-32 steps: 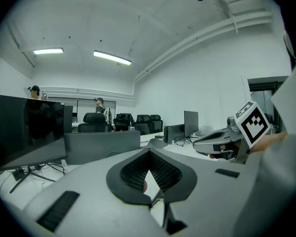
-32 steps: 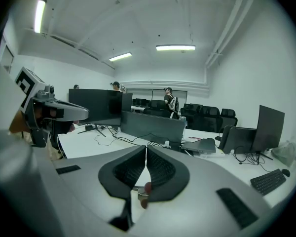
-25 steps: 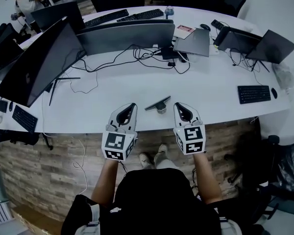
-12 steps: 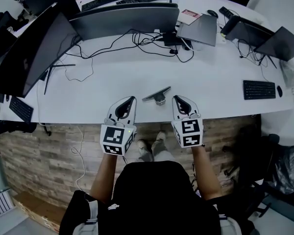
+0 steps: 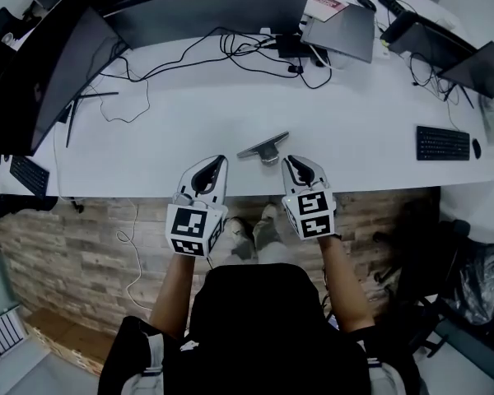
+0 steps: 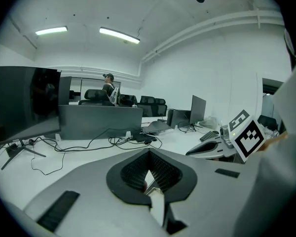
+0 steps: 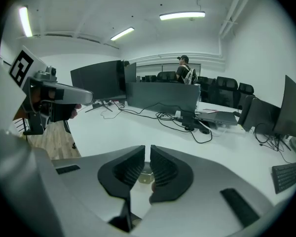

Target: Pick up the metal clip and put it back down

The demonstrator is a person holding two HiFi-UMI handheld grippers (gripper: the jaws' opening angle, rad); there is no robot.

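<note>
The metal clip [image 5: 263, 148], a flat grey bar on a small round base, lies on the white table [image 5: 354, 122] close to its front edge. My left gripper [image 5: 221, 160] is shut and empty, its tip just left of the clip and a little nearer me. My right gripper [image 5: 286, 160] is shut too, its tip just right of the clip and not touching it. In the right gripper view a piece of the clip [image 7: 146, 177] shows below the closed jaws [image 7: 147, 149]. The left gripper view shows its own jaws [image 6: 149, 151] closed, and the right gripper [image 6: 222, 147] beside them.
Dark monitors [image 5: 206, 11] stand along the far and left sides, with tangled black cables [image 5: 255, 52] in front of them. A keyboard [image 5: 443, 143] lies at the right and a laptop [image 5: 342, 33] at the back. A person [image 7: 183, 72] stands far behind the desks.
The head view has shifted, so the table and clip sit higher in the picture. Both grippers have stayed shut at the front edge on either side of the clip.
</note>
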